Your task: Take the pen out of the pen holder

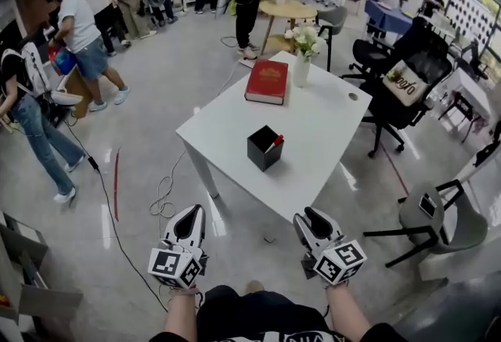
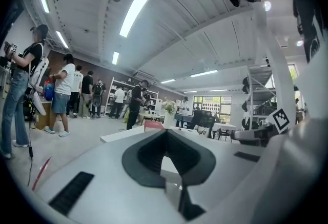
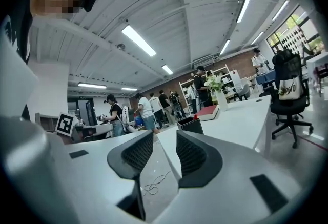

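Observation:
A black square pen holder [image 1: 264,149] stands near the front of the white table [image 1: 329,137]. A red-capped pen [image 1: 278,140] sticks out of the holder's right side. Both grippers hover low over the floor, short of the table's near corner. My left gripper [image 1: 190,217] has its dark pads meeting at the tips with nothing between them [image 2: 165,133]. My right gripper [image 1: 309,219] is open and empty. In the right gripper view a gap shows between its pads [image 3: 165,136]. The holder [image 3: 190,124] and the pen's red tip [image 3: 196,116] lie just beyond.
A red book [image 1: 267,82] and a white vase of flowers [image 1: 302,59] sit at the table's far end. A black office chair [image 1: 407,90] stands right of the table, a grey chair [image 1: 438,219] at lower right. A cable [image 1: 160,199] trails on the floor. Several people stand at left and behind.

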The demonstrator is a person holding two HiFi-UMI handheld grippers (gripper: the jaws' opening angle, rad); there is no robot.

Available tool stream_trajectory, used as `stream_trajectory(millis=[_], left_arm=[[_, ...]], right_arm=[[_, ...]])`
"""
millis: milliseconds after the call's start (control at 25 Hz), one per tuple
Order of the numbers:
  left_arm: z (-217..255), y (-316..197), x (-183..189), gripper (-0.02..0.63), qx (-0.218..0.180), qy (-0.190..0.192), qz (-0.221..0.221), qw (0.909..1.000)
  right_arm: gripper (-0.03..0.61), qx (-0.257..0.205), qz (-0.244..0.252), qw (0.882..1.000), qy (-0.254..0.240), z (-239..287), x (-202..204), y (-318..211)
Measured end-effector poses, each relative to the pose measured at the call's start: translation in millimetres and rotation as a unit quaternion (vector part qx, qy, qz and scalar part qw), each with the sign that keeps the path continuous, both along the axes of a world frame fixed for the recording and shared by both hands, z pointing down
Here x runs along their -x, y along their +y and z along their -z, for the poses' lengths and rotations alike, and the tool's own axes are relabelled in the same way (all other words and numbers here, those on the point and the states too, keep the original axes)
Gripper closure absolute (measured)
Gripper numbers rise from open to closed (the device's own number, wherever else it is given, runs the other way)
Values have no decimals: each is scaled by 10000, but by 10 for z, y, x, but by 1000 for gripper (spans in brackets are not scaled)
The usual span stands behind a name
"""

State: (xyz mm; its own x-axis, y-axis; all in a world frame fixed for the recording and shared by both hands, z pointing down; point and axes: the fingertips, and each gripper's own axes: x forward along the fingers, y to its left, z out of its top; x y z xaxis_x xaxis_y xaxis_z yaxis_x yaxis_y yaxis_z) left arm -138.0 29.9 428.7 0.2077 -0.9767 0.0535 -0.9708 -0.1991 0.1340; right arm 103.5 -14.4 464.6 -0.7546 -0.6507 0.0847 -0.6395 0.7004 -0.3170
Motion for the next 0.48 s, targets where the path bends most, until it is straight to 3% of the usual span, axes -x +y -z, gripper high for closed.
stream_trajectory(millis=[480], left_arm=[[-56, -298, -349, 611, 152, -145, -542, 9983]], right_arm=[[426, 139, -111, 9998, -81, -113, -85, 18]])
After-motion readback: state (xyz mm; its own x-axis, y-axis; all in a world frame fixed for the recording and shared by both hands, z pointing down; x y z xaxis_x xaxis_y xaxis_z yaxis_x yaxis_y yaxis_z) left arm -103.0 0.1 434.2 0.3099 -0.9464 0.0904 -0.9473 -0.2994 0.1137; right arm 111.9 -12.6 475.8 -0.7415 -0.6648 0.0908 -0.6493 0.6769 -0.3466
